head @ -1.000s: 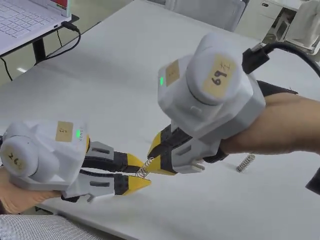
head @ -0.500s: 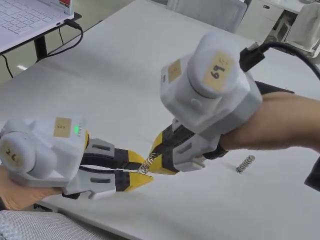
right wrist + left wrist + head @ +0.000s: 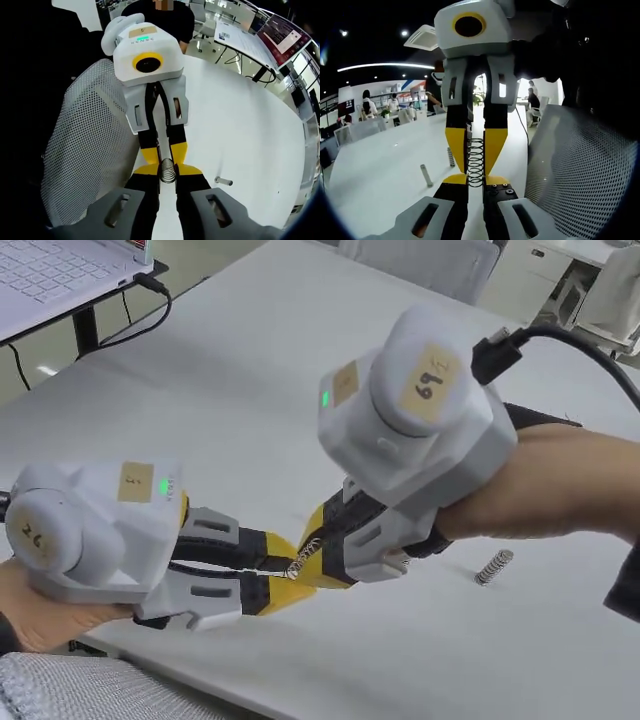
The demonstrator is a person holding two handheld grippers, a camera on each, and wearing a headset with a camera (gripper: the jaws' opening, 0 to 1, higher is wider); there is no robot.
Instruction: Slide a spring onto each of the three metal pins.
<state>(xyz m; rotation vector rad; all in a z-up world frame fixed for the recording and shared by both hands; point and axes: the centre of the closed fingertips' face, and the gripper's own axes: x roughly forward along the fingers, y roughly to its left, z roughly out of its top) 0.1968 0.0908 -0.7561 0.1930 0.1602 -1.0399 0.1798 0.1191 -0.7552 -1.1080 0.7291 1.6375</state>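
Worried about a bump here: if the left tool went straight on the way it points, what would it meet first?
The spring, gripped by the right tool, lies right at the tips of the left tool, so it comes first; the right tool's yellow jaws follow just behind.

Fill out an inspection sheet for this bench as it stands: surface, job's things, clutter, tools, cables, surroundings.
Surface: white table.
Job's things: held spring between the two tools' tips; held pin, thin, pointing into that spring; loose spring lying on the table; loose pin on the table.
Clutter: nothing seen.
Tools: left tool shut on the held pin; right tool shut on the held spring; the tips meet.
Cables: black cable plugged into the right tool; laptop cable hanging off a side stand.
Surroundings: laptop on that stand; mesh chair beside the table.
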